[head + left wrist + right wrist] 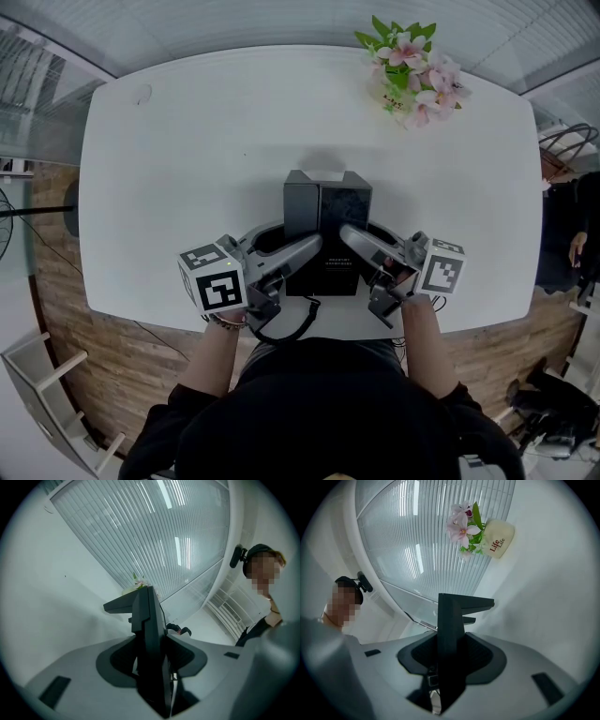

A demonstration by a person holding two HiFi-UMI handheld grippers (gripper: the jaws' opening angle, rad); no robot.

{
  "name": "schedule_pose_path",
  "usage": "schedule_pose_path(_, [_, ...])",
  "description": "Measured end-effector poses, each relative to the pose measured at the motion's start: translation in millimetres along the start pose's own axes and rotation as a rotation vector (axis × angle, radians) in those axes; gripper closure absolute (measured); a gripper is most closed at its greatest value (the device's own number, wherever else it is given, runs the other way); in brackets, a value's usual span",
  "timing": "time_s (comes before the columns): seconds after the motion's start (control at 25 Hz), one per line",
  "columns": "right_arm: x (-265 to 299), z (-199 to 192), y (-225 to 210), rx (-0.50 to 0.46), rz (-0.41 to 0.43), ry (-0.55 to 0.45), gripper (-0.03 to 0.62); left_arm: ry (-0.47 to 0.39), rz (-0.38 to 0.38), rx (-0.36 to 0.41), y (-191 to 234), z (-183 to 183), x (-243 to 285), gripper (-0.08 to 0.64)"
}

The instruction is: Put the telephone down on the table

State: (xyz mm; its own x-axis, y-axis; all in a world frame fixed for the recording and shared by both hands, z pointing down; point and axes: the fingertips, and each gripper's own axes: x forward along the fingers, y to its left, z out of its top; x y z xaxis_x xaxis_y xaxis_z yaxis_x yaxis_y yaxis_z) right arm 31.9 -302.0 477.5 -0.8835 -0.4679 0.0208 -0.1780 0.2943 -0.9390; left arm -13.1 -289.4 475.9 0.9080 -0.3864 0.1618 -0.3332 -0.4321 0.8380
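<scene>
In the head view the black telephone [324,234] sits between both grippers over the near part of the white table [187,169], casting a shadow beyond it. Its dark cord [292,324] loops below it at the table's front edge. My left gripper [302,249] grips its left side and my right gripper [354,238] its right side. In the left gripper view a thin black edge of the telephone [145,616] stands between the jaws of the left gripper [152,656], pads against it. The right gripper view shows the telephone [450,620] the same way, clamped in the right gripper [451,660].
A pot of pink flowers [412,75] stands at the table's far right corner; the right gripper view shows the flowers [464,527] too. Wooden flooring [103,347] lies beyond the front edge, with a bag [562,155] at the right and a white shelf frame [47,375] lower left.
</scene>
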Motion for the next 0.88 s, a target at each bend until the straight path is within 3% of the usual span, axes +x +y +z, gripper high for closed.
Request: schedule_pose_path(0.88, [0.1,-4.0,-7.8,0.016,-0.036,0.016,0.416,0.032,0.027,-0.039,8.0,-6.2,1.0,0.356])
